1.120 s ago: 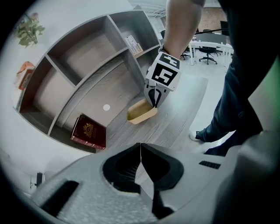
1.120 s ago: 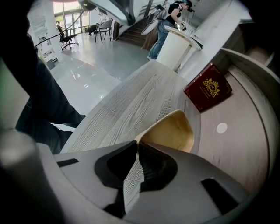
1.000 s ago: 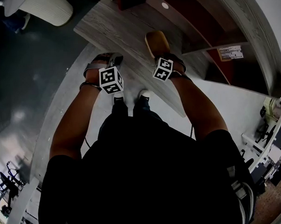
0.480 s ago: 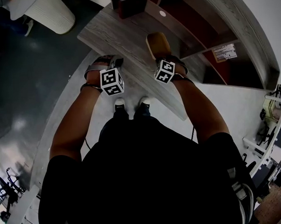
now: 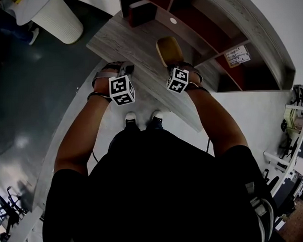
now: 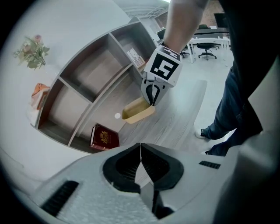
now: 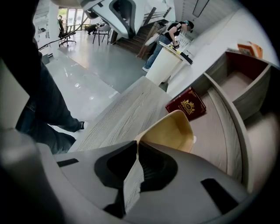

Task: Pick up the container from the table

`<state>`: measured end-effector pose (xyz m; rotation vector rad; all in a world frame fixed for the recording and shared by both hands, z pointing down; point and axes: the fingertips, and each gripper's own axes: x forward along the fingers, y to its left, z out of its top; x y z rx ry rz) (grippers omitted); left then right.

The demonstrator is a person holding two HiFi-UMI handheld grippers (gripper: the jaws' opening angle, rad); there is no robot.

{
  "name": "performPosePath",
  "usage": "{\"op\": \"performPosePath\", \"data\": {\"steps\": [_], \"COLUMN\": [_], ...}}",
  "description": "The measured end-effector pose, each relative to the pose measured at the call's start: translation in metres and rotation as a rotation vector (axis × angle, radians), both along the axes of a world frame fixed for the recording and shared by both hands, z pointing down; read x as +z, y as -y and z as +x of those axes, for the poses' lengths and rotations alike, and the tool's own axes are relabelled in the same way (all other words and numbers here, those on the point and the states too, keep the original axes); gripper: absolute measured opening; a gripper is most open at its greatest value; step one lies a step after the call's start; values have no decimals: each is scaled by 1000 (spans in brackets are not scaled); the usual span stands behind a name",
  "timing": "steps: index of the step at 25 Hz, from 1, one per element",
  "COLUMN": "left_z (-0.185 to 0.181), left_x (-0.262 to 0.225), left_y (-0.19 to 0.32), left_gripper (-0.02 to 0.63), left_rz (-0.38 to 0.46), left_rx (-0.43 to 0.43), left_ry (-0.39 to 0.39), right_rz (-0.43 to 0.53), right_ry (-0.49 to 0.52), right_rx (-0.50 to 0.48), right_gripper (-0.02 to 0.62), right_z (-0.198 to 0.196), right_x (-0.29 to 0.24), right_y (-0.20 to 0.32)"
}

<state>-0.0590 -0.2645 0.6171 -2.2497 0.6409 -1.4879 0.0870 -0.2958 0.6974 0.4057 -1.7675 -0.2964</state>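
Note:
The container (image 5: 169, 48) is a tan, open tub, held up above the grey wooden table (image 5: 130, 41). My right gripper (image 5: 174, 63) is shut on its near rim; in the right gripper view the tub (image 7: 173, 131) hangs just beyond the closed right gripper (image 7: 137, 146). From the left gripper view, the container (image 6: 138, 111) hangs clear of the tabletop under the right gripper (image 6: 153, 101). My left gripper (image 5: 124, 69) hovers to the left of it, off the table's edge, and the left gripper (image 6: 140, 151) is shut on nothing.
A dark red book (image 7: 186, 106) lies on the table by the curved shelf unit (image 5: 223, 34); the same book (image 6: 105, 136) shows in the left gripper view. A white ribbed bin (image 5: 57, 19) stands beyond the table's left end. My feet are below the table's near edge.
Both grippers have risen. The container has gone up with the right gripper, farther above the tabletop. Both sets of jaws stay as they were.

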Motion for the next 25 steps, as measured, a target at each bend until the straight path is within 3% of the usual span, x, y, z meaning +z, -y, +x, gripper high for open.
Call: {"op": "performPosePath", "data": {"steps": [25], "left_z": [2], "left_x": [-67], "left_y": [-9], "left_gripper": [15], "left_rz": [115], "left_rx": [42], "left_ry": [18], "right_rz": [184], "right_ry": [63], "right_rx": [-24], "right_gripper": [23], "right_z": [-14], "right_x": [-118], "right_y": [-24]}}
